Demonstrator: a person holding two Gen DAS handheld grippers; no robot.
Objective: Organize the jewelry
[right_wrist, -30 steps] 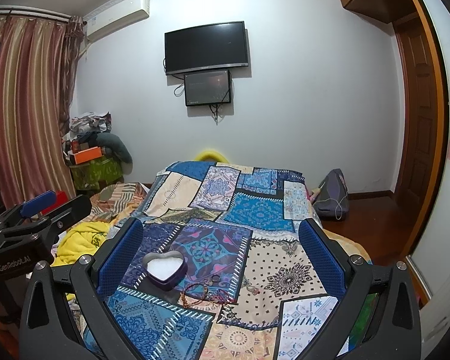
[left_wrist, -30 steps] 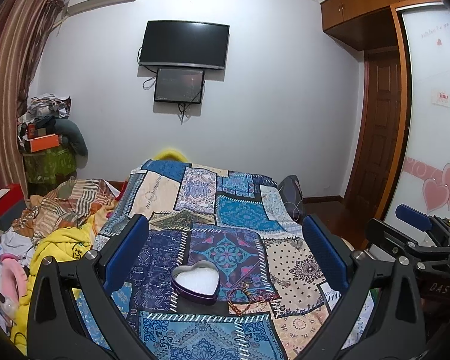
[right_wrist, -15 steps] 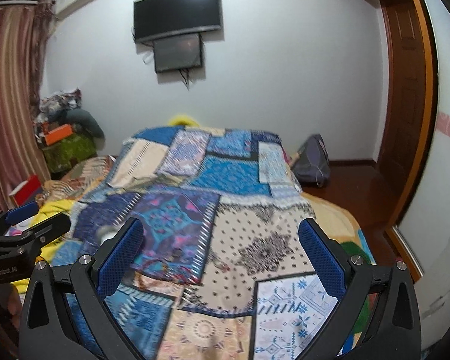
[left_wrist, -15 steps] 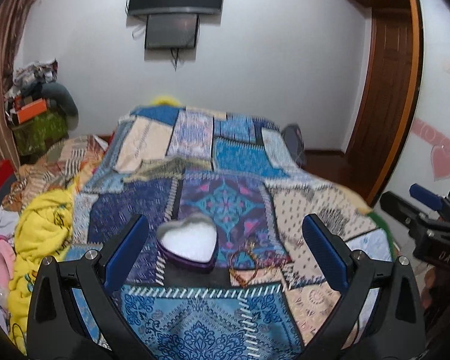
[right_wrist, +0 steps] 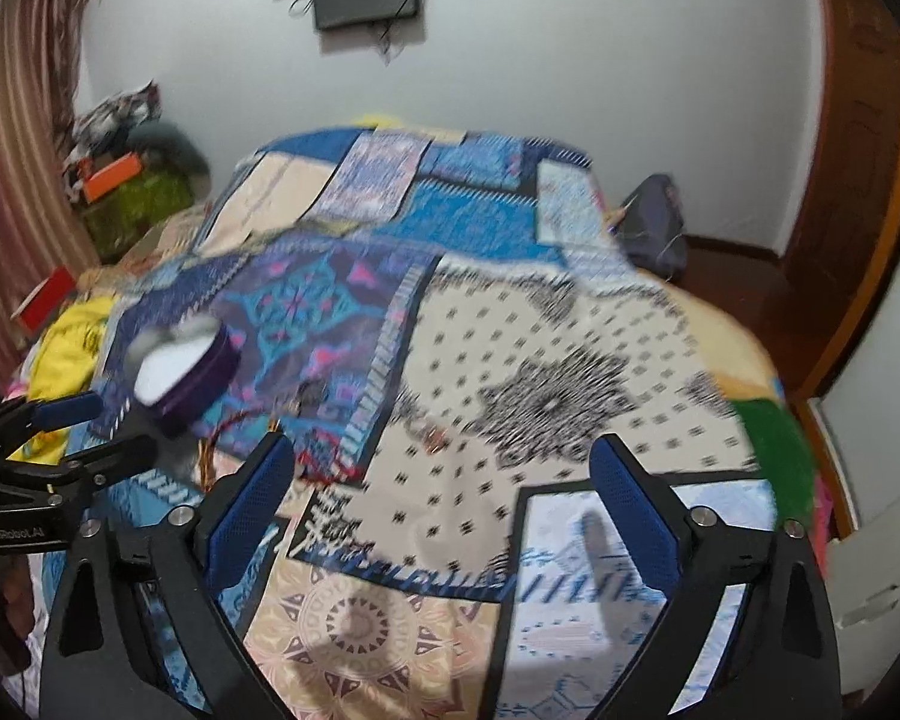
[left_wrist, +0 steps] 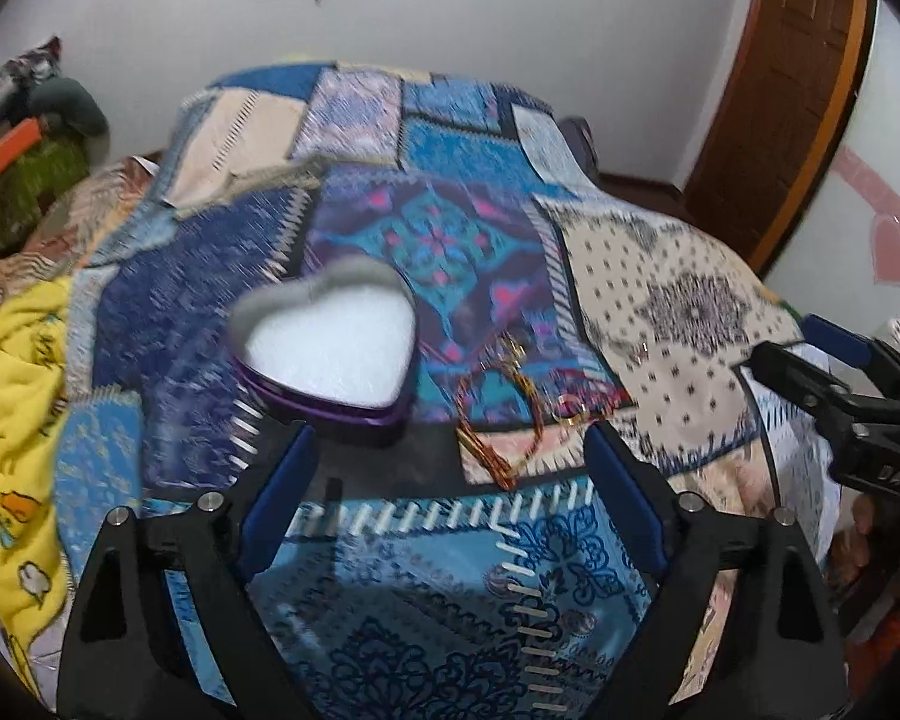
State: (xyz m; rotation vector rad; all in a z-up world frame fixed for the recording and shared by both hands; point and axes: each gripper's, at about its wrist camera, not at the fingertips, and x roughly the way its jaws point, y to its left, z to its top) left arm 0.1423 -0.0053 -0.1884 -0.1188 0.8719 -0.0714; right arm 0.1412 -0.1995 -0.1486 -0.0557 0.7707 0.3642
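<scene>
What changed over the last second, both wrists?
Both grippers tipped down and closed in on the patchwork bedspread: the TV has slid off the top, and the heart-shaped tin and bracelets loom larger. The left gripper and right gripper have just been closing slightly, nothing between the jaws. Nothing was taken or let go. Tin and bracelets lie where they were.

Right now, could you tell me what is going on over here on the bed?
A person holds a hand-held gripper in each hand above a patchwork quilt. The left hand-held gripper and the right hand-held gripper are both open and empty, their jaws just narrowing slightly. An open heart-shaped box sits on the quilt, with beaded jewelry loose beside it. Nothing is picked up yet.
</scene>
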